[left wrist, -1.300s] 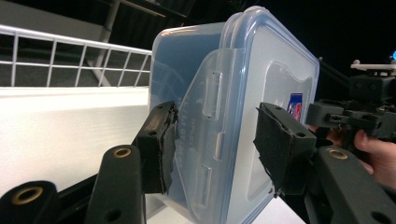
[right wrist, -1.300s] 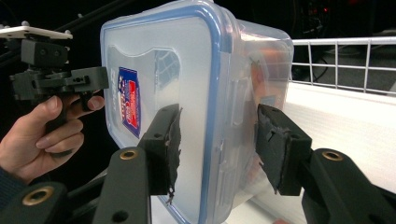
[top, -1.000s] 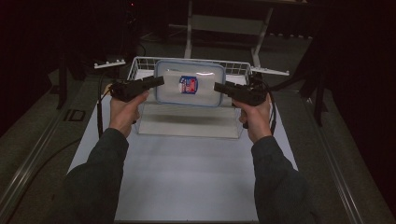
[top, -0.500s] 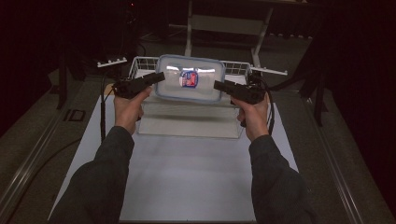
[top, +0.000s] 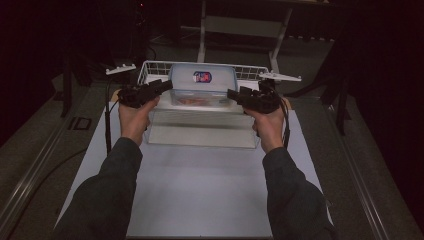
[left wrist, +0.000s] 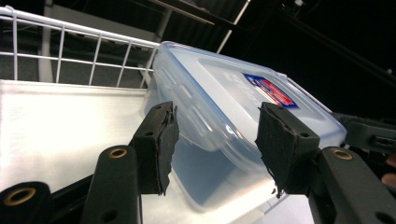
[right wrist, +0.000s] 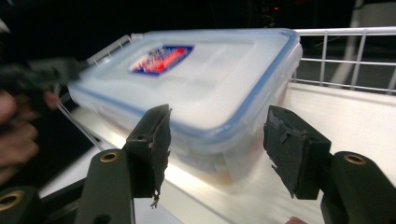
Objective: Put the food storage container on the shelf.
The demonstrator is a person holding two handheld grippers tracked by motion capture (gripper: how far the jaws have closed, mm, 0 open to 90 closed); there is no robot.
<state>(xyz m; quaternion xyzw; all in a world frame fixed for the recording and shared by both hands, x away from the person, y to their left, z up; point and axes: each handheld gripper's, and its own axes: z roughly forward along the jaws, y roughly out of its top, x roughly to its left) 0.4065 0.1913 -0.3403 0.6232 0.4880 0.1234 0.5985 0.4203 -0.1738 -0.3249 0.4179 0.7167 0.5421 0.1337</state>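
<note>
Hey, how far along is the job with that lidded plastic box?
Done: the lid is on the plastic box, and the left tongs and right tongs have each reached one end. In hand: both sets of jaws stand open around its ends, not clamped. Left: closing on it and moving it; whether it rests in the wire basket is unclear.

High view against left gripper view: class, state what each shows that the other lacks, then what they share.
High view alone: both forearms, the right gripper, the white table and dark floor. Left gripper view alone: the left gripper close up, its worn black pads spread either side of the box's edge. Shared: the lidded plastic box with its red-and-blue label, and the white wire basket.
</note>
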